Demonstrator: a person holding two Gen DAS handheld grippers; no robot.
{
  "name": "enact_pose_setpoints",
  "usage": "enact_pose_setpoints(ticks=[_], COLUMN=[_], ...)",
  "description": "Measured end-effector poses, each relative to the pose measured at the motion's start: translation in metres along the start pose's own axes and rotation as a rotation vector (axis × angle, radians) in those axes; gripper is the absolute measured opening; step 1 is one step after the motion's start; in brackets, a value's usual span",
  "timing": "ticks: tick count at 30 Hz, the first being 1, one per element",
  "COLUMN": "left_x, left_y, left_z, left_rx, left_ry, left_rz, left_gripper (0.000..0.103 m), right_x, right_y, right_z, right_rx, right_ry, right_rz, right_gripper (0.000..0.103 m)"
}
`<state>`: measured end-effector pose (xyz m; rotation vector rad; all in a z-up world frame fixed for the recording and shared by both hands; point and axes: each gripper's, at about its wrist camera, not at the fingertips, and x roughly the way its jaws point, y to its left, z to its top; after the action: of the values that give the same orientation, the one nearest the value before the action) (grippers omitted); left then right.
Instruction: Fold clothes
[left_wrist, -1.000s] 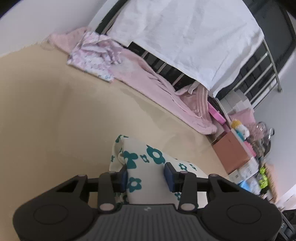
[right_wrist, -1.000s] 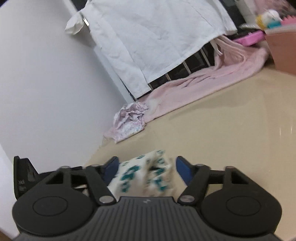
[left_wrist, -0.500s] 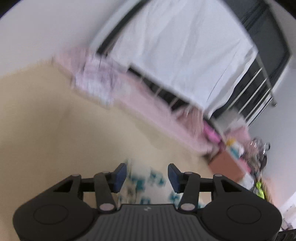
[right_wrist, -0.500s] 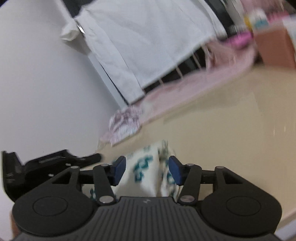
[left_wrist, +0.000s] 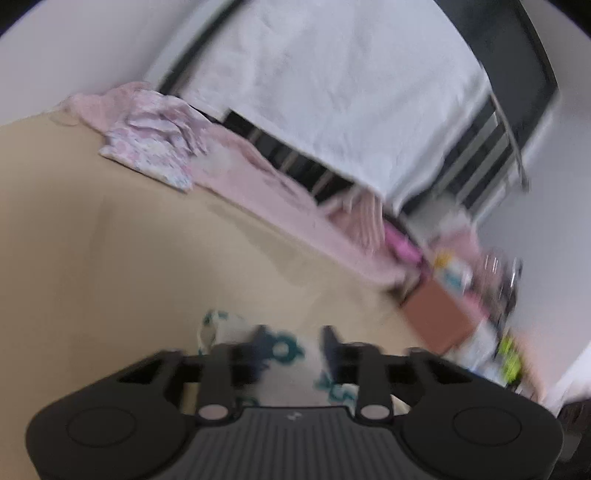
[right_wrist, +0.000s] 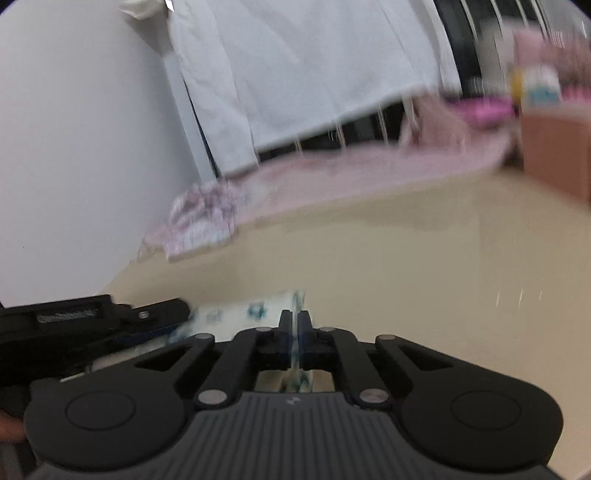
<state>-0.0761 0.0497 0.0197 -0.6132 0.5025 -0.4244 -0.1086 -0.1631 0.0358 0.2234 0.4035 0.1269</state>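
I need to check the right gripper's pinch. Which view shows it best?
The right wrist view: right gripper shut on a fold of the cream cloth with teal flowers. The left wrist view shows only the cloth, not that gripper.

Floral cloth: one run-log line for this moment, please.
right tongs: shut on floral cloth | left tongs: opening, cloth between, not pinched | surface: beige table | phase: regrasp mid-fold

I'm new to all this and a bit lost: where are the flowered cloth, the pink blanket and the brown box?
flowered cloth (right_wrist: 255, 314): right wrist view, its far edge ahead of the fingers.
pink blanket (left_wrist: 258, 184): left wrist view, its middle stretch.
brown box (right_wrist: 557, 151): right wrist view, its front face.
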Motion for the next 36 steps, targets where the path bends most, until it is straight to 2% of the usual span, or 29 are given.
enact_pose_setpoints(ticks=[2,4,6,7,11,14,16,19,21,22,23,25,27,30,31,32,33,34,35,36], left_x=[0.002,0.015,0.032,0.034,0.027,0.004,-0.013,-0.029,-0.026,-0.024,-0.023,-0.024,-0.027,-0.028,-0.030,-0.033,-0.035,-0.038,-0.040,-0.041], left_y=[-0.006,-0.011,-0.004,0.000,0.011,0.008,-0.001,-0.019,-0.026,-0.030,-0.027,-0.020,-0.013,-0.019,-0.020,-0.019,-0.018,-0.016,-0.013,-0.009], left_z=[0.007,0.006,0.000,-0.002,0.000,0.005,0.005,-0.006,-0.020,-0.027,-0.033,-0.039,-0.038,-0.040,-0.041,-0.041,-0.040,-0.037,-0.034,-0.029], left_rx=[0.035,0.077,0.061,0.051,-0.005,-0.034,0.014,0.081,0.141,0.173,0.177,0.152,0.106,0.145,0.153,0.141,0.124,0.101,0.075,0.043], left_ry=[-0.006,0.038,0.105,0.114,0.101,0.016,-0.037,-0.044,-0.002,0.022,0.032,0.039,0.040,0.024,0.017,0.015,0.014,0.013,0.016,0.036], left_rz=[0.018,0.082,0.146,0.150,0.124,0.122,0.072,-0.017,0.011,0.032,0.048,0.061,0.046,0.059,0.061,0.075,0.094,0.100,0.091,0.075], left_gripper=[0.050,0.049,0.039,0.043,0.042,0.042,0.042,0.042,0.041,0.037,0.032,0.034,0.034,0.035,0.039,0.049,0.054,0.059,0.063,0.066], right_x=[0.010,0.032,0.059,0.063,0.051,0.027,0.030,0.061,0.068,0.066,0.061,0.040,0.009,-0.012,-0.018,-0.025,-0.033,-0.042,-0.052,-0.059], right_y=[0.016,0.028,0.034,0.033,0.023,0.019,0.012,0.002,-0.001,-0.001,0.000,-0.004,-0.003,0.000,0.001,-0.001,-0.004,-0.010,-0.018,-0.026], right_z=[0.012,0.016,0.007,0.002,-0.003,0.004,0.011,0.009,0.004,0.003,0.005,0.009,0.008,-0.016,-0.025,-0.028,-0.030,-0.028,-0.025,-0.023], right_rx=[-0.081,-0.124,-0.125,-0.119,-0.027,-0.018,-0.041,-0.033,-0.027,-0.029,-0.020,-0.004,-0.042,-0.121,-0.147,-0.147,-0.136,-0.093,-0.033,0.028], right_ry=[0.020,0.108,0.192,0.190,0.136,0.055,0.041,0.189,0.205,0.197,0.182,0.126,0.060,0.087,0.099,0.090,0.074,0.063,0.044,0.047], right_rz=[0.047,0.080,0.039,0.025,0.028,0.048,0.029,0.025,0.035,0.031,0.016,0.014,0.081,0.138,0.155,0.139,0.112,0.099,0.109,0.115], right_gripper=[0.005,0.005,0.005,0.004,0.005,0.006,0.006,0.006,0.006,0.006,0.006,0.008,0.015,0.026,0.028,0.037,0.045,0.045,0.050,0.061])
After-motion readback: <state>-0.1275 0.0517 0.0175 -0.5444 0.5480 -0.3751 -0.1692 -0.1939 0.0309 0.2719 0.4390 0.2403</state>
